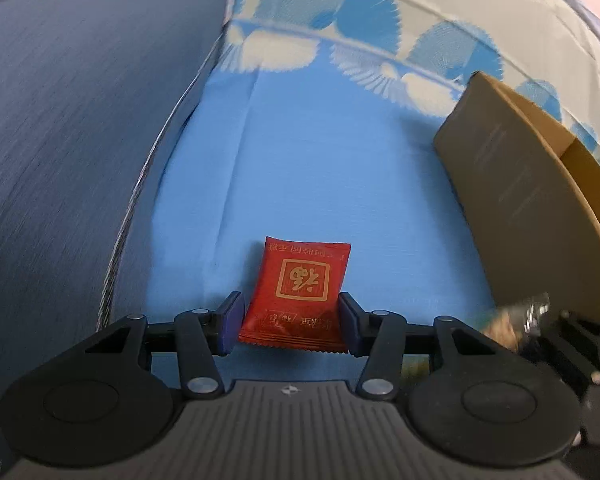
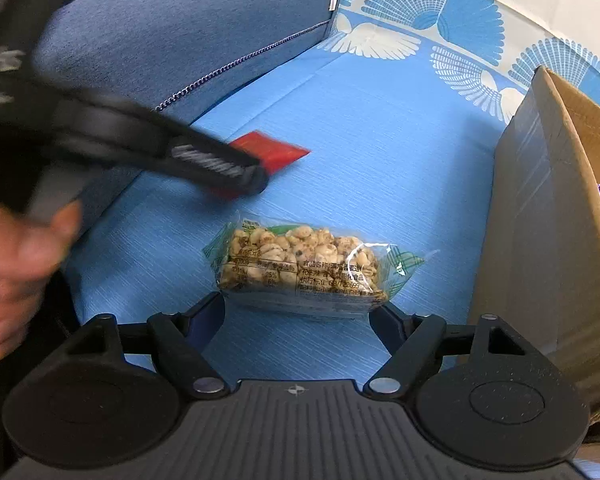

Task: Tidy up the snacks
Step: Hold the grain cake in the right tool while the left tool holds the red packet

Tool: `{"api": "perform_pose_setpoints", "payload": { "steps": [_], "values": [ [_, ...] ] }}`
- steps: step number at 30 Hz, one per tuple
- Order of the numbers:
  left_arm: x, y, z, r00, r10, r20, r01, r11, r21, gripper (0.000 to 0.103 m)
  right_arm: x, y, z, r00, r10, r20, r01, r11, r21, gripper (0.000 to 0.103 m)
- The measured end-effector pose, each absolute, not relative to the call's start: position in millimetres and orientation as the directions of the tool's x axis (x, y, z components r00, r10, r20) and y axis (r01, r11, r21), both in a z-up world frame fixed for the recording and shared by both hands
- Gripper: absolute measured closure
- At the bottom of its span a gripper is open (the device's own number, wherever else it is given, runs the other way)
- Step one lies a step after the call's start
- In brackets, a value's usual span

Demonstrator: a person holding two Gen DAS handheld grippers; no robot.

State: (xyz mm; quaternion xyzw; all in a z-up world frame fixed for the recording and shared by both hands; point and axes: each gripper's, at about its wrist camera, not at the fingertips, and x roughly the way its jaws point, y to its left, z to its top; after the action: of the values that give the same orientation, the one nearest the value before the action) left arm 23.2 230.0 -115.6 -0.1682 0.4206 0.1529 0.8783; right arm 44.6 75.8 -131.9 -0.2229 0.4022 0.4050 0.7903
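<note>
My left gripper (image 1: 292,326) is shut on a red snack packet (image 1: 300,292) with gold print, both pads pressing its sides, just above the blue cloth. My right gripper (image 2: 298,312) is shut on a clear packet of puffed nut brittle (image 2: 304,264) with green ends, held by its near edge. In the right wrist view the left gripper (image 2: 204,160) shows blurred at the left with the red packet (image 2: 272,150) in it. The brittle packet also shows blurred in the left wrist view (image 1: 516,320), at the lower right.
An open cardboard box (image 2: 540,220) stands at the right, with something purple inside; it also shows in the left wrist view (image 1: 520,184). A dark blue cushion (image 1: 68,120) lies at the left. The blue cloth (image 1: 320,160) has a fan-patterned border at the back.
</note>
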Motion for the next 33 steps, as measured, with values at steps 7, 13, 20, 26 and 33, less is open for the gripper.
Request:
{"api": "perform_pose_setpoints", "payload": {
  "steps": [7,13,20,26,33],
  "values": [
    [5,232,-120,0.547,0.092,-0.832,-0.456,0.867,-0.203,0.047,47,70,-130,0.339,0.467,-0.817,-0.819,0.573,-0.012,0.029],
    [7,232,-123,0.55,0.094,-0.83,-0.461,0.863,-0.208,0.044,48,67,-136,0.34,0.453,-0.824,-0.815,0.579,-0.018,0.029],
    [7,224,-124,0.545,0.119,-0.83,-0.445,0.88,-0.165,0.041,46,66,-142,0.341,0.438,-0.832,-0.812,0.583,-0.026,0.029],
    [10,218,-126,0.539,0.136,-0.832,-0.427,0.895,-0.131,0.039,47,67,-144,0.346,0.434,-0.832,-0.81,0.586,-0.031,0.027],
    [10,218,-127,0.54,0.133,-0.831,-0.427,0.894,-0.134,0.038,43,66,-137,0.331,0.462,-0.823,-0.821,0.571,-0.01,0.015]
  ]
}}
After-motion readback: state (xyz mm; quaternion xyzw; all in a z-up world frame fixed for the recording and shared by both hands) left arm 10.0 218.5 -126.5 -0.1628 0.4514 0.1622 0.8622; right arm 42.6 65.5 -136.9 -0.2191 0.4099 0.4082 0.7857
